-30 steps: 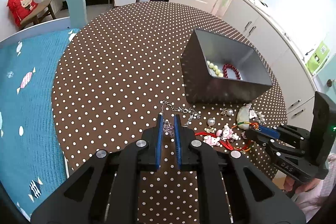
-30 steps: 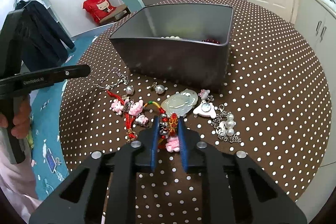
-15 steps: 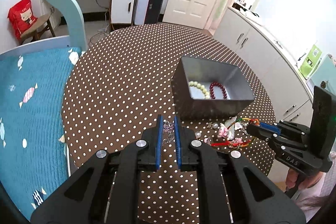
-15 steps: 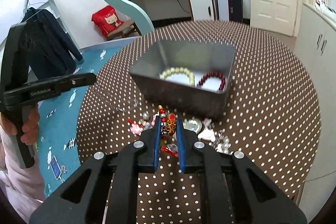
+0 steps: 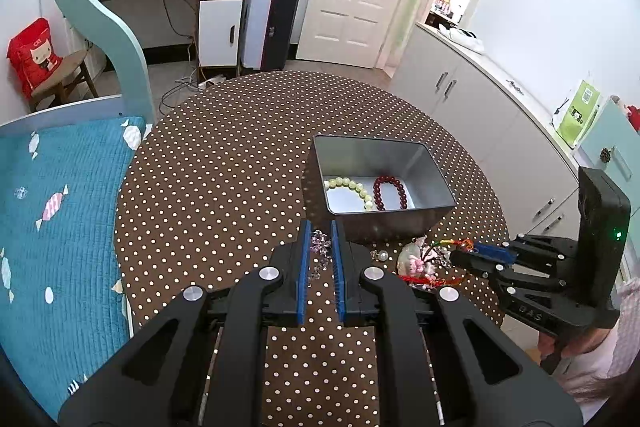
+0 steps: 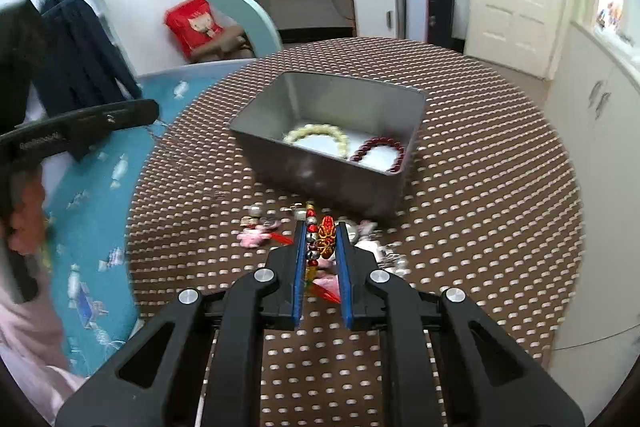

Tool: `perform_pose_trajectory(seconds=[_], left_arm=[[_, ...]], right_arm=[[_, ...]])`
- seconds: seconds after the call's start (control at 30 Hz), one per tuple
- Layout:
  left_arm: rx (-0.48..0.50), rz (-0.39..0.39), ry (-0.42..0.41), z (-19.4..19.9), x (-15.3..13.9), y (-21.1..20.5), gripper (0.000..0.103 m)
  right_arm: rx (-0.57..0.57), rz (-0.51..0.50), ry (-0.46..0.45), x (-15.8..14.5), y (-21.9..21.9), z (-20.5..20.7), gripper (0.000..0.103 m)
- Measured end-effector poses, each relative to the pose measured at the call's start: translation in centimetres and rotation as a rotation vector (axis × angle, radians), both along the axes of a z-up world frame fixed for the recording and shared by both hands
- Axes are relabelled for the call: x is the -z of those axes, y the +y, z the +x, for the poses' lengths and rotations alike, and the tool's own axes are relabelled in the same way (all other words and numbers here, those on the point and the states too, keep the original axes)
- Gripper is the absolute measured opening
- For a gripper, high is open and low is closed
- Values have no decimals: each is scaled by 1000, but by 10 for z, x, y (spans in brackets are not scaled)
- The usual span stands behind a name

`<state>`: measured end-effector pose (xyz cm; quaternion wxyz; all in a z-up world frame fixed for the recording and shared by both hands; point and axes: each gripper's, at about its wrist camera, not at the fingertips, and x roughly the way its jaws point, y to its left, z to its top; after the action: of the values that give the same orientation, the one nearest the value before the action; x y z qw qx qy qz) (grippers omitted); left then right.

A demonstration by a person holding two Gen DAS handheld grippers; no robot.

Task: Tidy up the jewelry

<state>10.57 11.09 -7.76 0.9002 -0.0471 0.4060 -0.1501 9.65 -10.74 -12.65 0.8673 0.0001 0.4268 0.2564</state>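
A grey metal box (image 5: 436,169) (image 6: 276,143) stands on the round dotted table and holds a pale bead bracelet (image 5: 348,187) (image 6: 320,133) and a dark red bead bracelet (image 5: 390,191) (image 6: 380,151). My left gripper (image 5: 319,241) is shut on a silver chain with pink crystals (image 5: 318,247), held above the table near the box's front left. My right gripper (image 6: 320,239) is shut on a red and gold bead charm (image 6: 326,237), raised in front of the box. Loose trinkets (image 5: 416,263) (image 6: 260,231) lie on the table below.
The brown polka-dot table (image 5: 224,163) (image 6: 480,163) borders a blue bed (image 5: 52,211) on the left. White cabinets (image 5: 480,107) stand to the right. The left gripper's body shows in the right wrist view (image 6: 80,127).
Both grippers have risen well above the table, each carrying its piece of jewelry. The right gripper closed on the charm a second ago. The box now lies lower and farther in both views.
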Motion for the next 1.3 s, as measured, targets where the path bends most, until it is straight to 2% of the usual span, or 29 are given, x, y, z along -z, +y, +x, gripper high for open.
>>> perform_pose_trajectory(seconds=[0.03, 0.1, 0.2, 0.27, 0.3, 0.37, 0.4, 0.47, 0.57, 0.63, 0.73, 0.8, 0.87, 0.93, 1.0, 1.03, 1.1, 1.13, 1.23, 1.3], left_arm=[[2, 2, 3, 0, 1, -1, 10], [4, 6, 8, 0, 3, -4, 10], [8, 11, 9, 0, 4, -6, 10], [13, 8, 11, -2, 6, -7, 10], [15, 8, 13, -2, 6, -8, 10], [15, 14, 14, -1, 8, -10, 10], [17, 11, 15, 0, 9, -11, 10], [22, 7, 18, 0, 11, -13, 10], [25, 12, 27, 1, 14, -15, 10], [24, 13, 30, 2, 15, -15, 10], [20, 13, 28, 1, 15, -14, 10], [19, 14, 22, 0, 13, -12, 10], [14, 13, 19, 0, 12, -10, 10], [9, 9, 24, 3, 13, -8, 10], [10, 13, 33, 5, 15, -10, 10], [13, 15, 35, 5, 16, -10, 10], [24, 17, 37, 3, 16, -13, 10], [28, 19, 36, 3, 17, -14, 10], [28, 16, 34, 4, 16, -14, 10], [27, 17, 33, 4, 15, -16, 10]], right_arm=[[23, -15, 6, 3, -1, 1, 13], [55, -129, 15, 17, 3, 2, 13], [68, -103, 69, 30, -4, 4, 13], [56, -23, 61, 23, -12, 2, 13], [57, -15, 57, 20, -14, 2, 13], [110, -196, 17, 26, -9, 3, 13], [130, -245, 30, 35, -9, 7, 13], [125, -194, 67, 43, -12, 9, 13], [87, -137, 46, 35, -5, 9, 13], [50, -33, 30, 21, -1, 10, 13], [-7, 128, -55, -18, -6, 5, 13], [-27, 181, -107, -37, -12, -1, 13], [10, 132, -118, -37, -18, -1, 13], [55, 74, -56, -17, -21, 9, 13], [119, -25, 1, 5, -14, 19, 13], [118, -23, 17, 10, -15, 19, 13], [93, 59, 48, 14, -20, 18, 13], [82, 60, 36, 12, -19, 17, 13], [115, -49, 6, 14, -17, 19, 13], [119, 2, 20, 8, -20, 20, 13]])
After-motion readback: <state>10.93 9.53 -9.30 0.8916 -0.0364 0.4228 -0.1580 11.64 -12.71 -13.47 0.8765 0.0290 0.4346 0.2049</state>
